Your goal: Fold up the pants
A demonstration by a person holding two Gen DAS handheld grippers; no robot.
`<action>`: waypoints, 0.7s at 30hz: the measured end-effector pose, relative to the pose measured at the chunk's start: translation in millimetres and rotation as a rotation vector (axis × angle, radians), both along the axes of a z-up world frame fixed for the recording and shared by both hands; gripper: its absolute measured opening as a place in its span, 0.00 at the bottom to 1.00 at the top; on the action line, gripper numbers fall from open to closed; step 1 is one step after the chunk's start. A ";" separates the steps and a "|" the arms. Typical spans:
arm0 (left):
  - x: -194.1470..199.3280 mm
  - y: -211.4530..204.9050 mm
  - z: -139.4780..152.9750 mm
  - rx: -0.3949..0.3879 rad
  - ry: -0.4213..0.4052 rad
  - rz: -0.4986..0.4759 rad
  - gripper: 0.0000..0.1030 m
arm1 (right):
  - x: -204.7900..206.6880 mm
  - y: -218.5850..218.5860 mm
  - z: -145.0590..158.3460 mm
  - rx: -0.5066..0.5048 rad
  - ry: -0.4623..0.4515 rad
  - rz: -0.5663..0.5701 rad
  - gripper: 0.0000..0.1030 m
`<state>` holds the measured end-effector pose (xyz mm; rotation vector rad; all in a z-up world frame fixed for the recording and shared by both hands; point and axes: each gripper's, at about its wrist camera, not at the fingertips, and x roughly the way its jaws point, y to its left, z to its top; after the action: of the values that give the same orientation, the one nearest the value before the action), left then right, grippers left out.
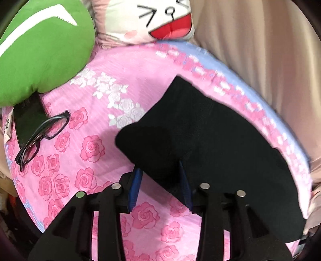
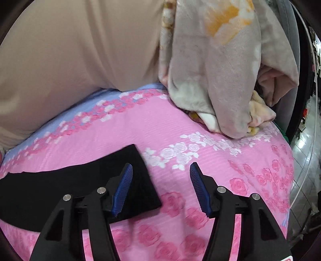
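Note:
Black pants (image 1: 220, 140) lie on a pink rose-print bed sheet (image 1: 104, 100). In the left wrist view my left gripper (image 1: 160, 170) holds a bunched edge of the pants between its blue pads (image 1: 136, 184), lifted off the sheet; the fingertips are hidden by the cloth. In the right wrist view the flat end of the pants (image 2: 80, 180) lies at the lower left. My right gripper (image 2: 160, 172) is open and empty, its left pad (image 2: 123, 186) over the pants' end, its right pad over bare sheet (image 2: 220, 156).
A green cushion (image 1: 40, 50), a cartoon-face pillow (image 1: 156, 18), black glasses (image 1: 42, 134) and a dark phone (image 1: 28, 120) lie at the left. A crumpled beige blanket (image 2: 220, 70) sits at the bed's far right. A beige curtain (image 2: 70, 50) hangs behind.

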<state>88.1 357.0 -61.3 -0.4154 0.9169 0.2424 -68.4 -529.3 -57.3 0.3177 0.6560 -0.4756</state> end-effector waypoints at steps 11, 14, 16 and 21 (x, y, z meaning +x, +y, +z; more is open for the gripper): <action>44.3 -77.7 41.1 0.315 -0.043 -0.157 0.46 | 100.8 244.9 24.6 0.109 -0.020 0.664 0.56; 71.7 -90.2 9.1 0.339 0.048 -0.178 0.48 | 162.2 330.7 29.0 0.163 0.001 0.857 0.56; 83.1 -81.8 -11.2 0.325 0.097 -0.141 0.47 | 205.6 381.0 29.7 0.216 0.037 0.948 0.56; 82.6 -64.4 -25.8 0.276 0.088 -0.136 0.48 | 304.2 458.2 11.5 0.311 0.161 1.001 0.56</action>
<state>170.7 292.6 -87.1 -0.0873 0.9776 0.2598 235.7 -71.1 -45.8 0.2061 0.9528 0.5686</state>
